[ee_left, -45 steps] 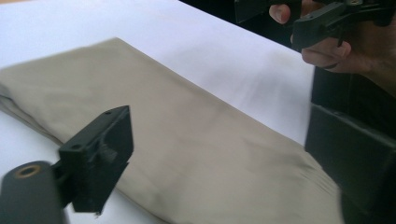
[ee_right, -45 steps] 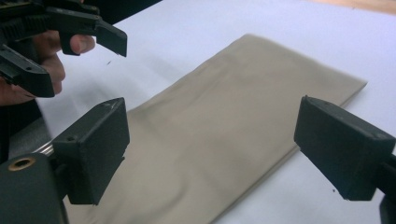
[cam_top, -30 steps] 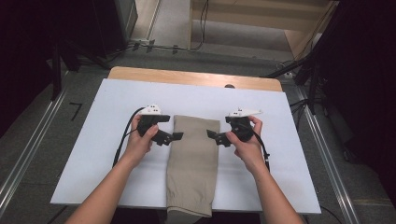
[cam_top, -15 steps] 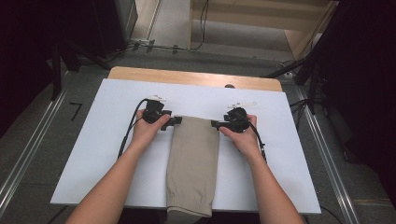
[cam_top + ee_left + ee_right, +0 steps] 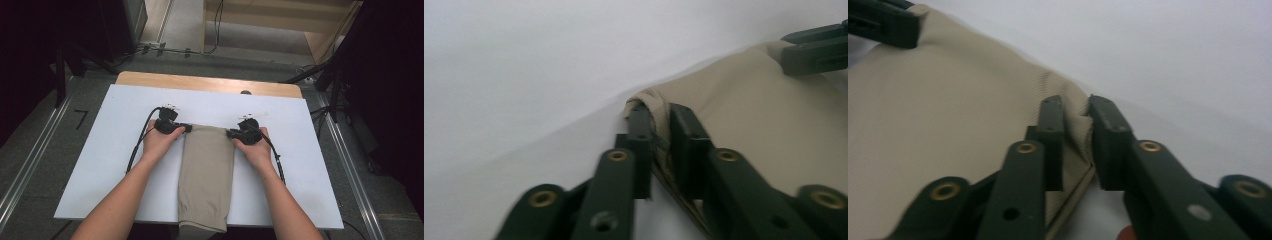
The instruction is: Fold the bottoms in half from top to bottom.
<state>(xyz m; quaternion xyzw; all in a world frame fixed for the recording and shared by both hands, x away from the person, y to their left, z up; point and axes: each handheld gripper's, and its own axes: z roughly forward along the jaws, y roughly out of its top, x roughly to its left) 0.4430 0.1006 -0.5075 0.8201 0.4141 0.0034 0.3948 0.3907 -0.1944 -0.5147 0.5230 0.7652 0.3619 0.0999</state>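
Cloth: beige folded garment [image 5: 206,175] lies flat on the white surface [image 5: 300,165], stretching from between the two grippers toward the near edge.
Left hand-held gripper [image 5: 186,128]: jaws have just been closing and now pinch the garment's far left corner [image 5: 644,107].
Right hand-held gripper [image 5: 231,133]: jaws have just been closing and now clamp the far right corner [image 5: 1075,117].
Hands: each hand rests on the surface just outside its corner.

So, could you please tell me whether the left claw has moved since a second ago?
Yes. In the high view the left claw has gone away from the table's near edge, up to the khaki trousers' far corner, closing onto it.
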